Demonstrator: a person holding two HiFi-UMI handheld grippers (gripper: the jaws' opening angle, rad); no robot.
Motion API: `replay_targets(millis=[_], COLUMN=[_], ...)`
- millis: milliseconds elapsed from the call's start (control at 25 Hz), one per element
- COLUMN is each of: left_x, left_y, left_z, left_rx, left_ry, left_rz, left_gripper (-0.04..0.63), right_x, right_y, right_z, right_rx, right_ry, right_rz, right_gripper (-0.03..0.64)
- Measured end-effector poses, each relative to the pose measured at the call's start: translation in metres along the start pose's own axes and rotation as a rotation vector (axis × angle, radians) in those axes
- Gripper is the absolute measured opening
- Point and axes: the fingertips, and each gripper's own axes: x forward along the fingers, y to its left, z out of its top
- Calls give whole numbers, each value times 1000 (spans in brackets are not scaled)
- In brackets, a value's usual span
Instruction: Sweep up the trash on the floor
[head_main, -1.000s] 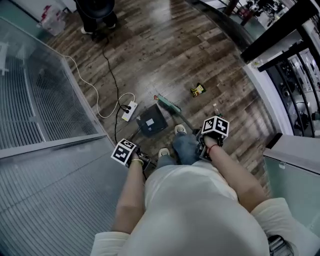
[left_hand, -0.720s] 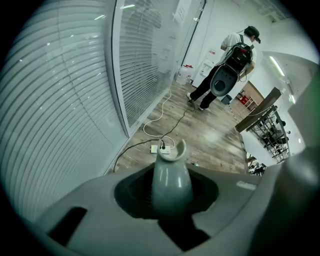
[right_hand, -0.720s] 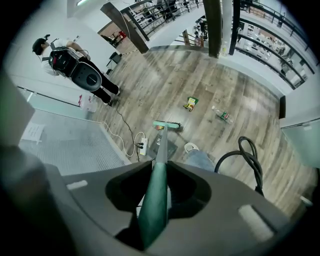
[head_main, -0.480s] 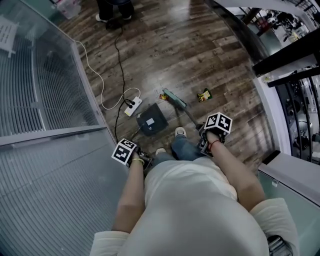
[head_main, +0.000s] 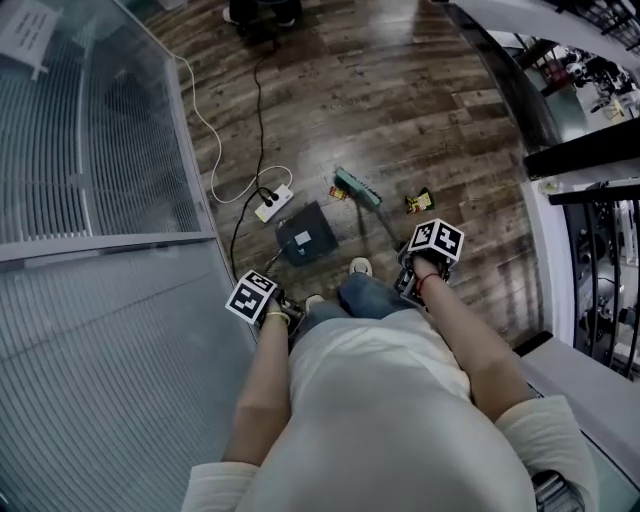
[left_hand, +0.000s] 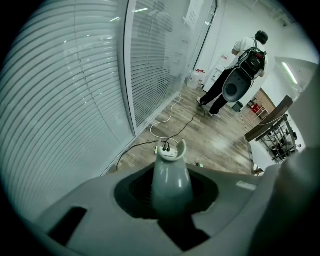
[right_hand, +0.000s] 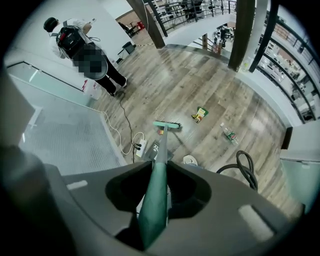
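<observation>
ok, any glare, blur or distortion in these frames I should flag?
Head view: fisheye bows the glass partition. Left gripper view: black vignette corners, glare patch on the floor, dustpan handle soft up close. Right gripper view: broom handle blurred near the lens, broom head sharp.

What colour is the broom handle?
The broom handle is green; right gripper view shows it best.

Floor (head_main: 420, 100) looked like glossy wood planks to me; broom handle (right_hand: 154, 200) between the right gripper's (right_hand: 157, 182) jaws was smooth plastic.
</observation>
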Motion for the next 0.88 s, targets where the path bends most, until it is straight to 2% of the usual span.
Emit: replay_targets(millis=[200,400,880], left_x=[5,8,15], left_y=[-4,-14,-25], left_z=[0,4,11], left_rx=[-11,9,-25], left_ry=[-8,0,0], left_rz=[20,22,50], left_gripper=[92,92,92], right_x=[15,27,48], right_y=[8,16,19], right_z=[19,33,38], right_rx=[-64,-129,-233], right_ry=[17,33,91], right_rz=[-34,-68,-112], right_gripper=[101,101,101])
